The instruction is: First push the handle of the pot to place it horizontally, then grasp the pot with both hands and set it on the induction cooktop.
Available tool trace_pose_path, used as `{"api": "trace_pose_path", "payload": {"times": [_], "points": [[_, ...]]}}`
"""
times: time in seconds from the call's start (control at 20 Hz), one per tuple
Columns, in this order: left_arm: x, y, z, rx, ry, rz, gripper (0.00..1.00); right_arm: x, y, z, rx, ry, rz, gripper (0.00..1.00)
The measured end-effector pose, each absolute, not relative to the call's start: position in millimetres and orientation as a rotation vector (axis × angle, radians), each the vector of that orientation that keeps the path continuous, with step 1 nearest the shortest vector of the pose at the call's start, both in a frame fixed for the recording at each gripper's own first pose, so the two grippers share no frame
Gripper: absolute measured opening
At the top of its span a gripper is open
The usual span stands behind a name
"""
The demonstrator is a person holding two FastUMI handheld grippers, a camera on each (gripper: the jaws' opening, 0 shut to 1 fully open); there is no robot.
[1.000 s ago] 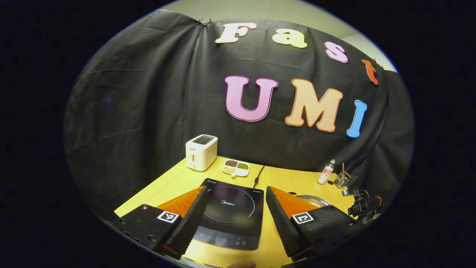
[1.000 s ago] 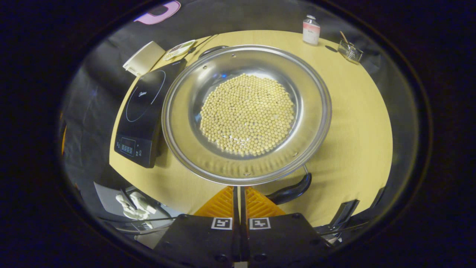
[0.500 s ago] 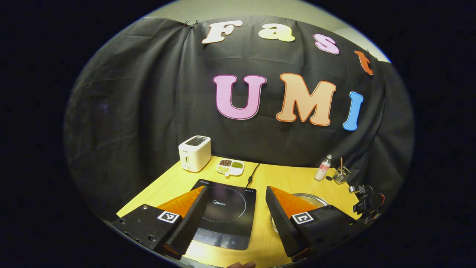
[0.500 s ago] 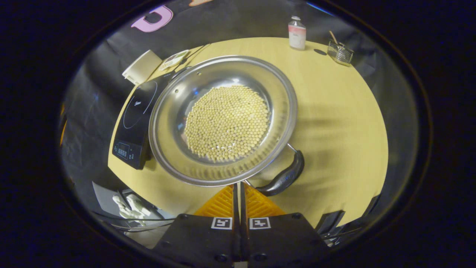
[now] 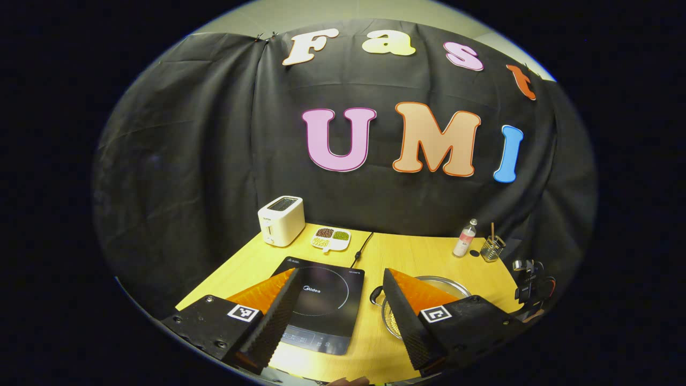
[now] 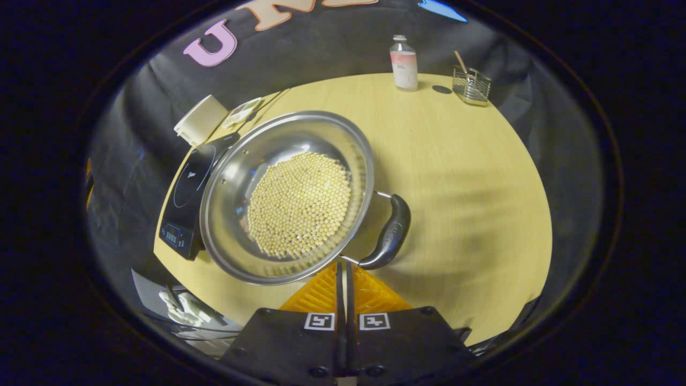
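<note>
I keep my right gripper (image 6: 343,273) pressed together so its tip can push the pot's handle (image 6: 389,233), while my left gripper (image 5: 338,316) waits spread above the induction cooktop (image 5: 321,300).

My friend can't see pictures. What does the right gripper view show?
A shiny round metal pot full of pale yellow beans sits on a yellow wooden table, its black curved handle just ahead of the shut right tool. A black induction cooktop lies beside it.

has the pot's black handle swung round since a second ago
Yes. In the right gripper view the pot has turned: its black handle, earlier at the near rim, now sits on the side away from the induction cooktop.
</note>
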State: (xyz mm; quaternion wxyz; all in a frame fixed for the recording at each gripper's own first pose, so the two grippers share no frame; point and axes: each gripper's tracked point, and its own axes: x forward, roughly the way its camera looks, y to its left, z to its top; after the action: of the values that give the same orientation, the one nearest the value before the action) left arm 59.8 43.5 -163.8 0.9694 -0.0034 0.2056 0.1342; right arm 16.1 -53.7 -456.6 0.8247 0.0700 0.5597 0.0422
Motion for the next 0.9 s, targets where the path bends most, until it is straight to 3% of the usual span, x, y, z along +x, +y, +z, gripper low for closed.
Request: {"api": "trace_pose_path", "payload": {"times": [0.15, 0.35, 0.4, 0.7, 0.9], "points": [[57.7, 36.1, -164.9, 0.009, 0.443, 0.261, 0.94, 29.5, -63.5, -457.6, 0.160, 1.152, 0.075, 0.03], [58.3, 27.5, -158.1, 0.026, 0.450, 0.256, 0.89, 47.1, -73.6, -456.5, 0.182, 1.105, 0.055, 0.02], [59.3, 25.8, -157.1, 0.032, 0.451, 0.252, 0.93, 51.6, -75.7, -456.9, 0.194, 1.096, 0.048, 0.00], [69.7, 20.9, -174.5, 0.002, 0.495, 0.201, 0.89, 71.3, -82.9, -460.4, 0.201, 1.061, -0.010, 0.00], [77.4, 33.9, -188.0, -0.030, 0.521, 0.175, 0.92, 74.6, -85.2, -458.6, 0.162, 1.059, -0.061, 0.00]]}}
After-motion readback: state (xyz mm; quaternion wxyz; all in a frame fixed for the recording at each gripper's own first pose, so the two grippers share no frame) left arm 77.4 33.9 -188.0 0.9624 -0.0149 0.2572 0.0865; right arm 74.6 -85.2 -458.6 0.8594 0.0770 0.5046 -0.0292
